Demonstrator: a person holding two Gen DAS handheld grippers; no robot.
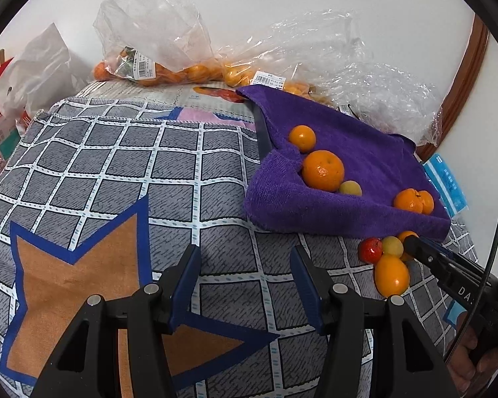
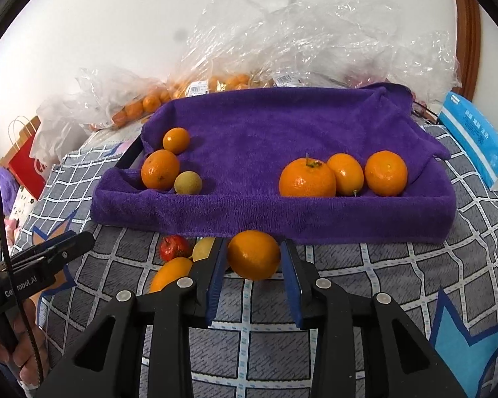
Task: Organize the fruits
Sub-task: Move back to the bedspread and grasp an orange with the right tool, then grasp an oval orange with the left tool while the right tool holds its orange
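Observation:
A tray lined with a purple towel [image 2: 282, 219] stands on the checked cloth. Its left end holds two oranges [image 2: 160, 169] and a small yellow-green fruit [image 2: 188, 182]; three oranges [image 2: 307, 179] lie at its right end. In front of the tray, my right gripper [image 2: 254, 243] is shut on a round orange [image 2: 254, 258], both blue pads against its sides. Beside it lie a small red fruit [image 2: 173, 248], a yellow fruit [image 2: 203, 248] and an oval orange fruit [image 2: 171, 273]. My left gripper [image 1: 245, 252] hangs open over the bare cloth left of the tray, with nothing between its fingers.
Clear plastic bags of oranges [image 1: 169, 69] pile up against the white wall behind the tray. A blue tissue pack [image 2: 478, 142] lies at the tray's right, and a red paper bag [image 2: 26, 162] stands at the far left. The checked cloth [image 1: 116, 165] spreads wide left of the tray.

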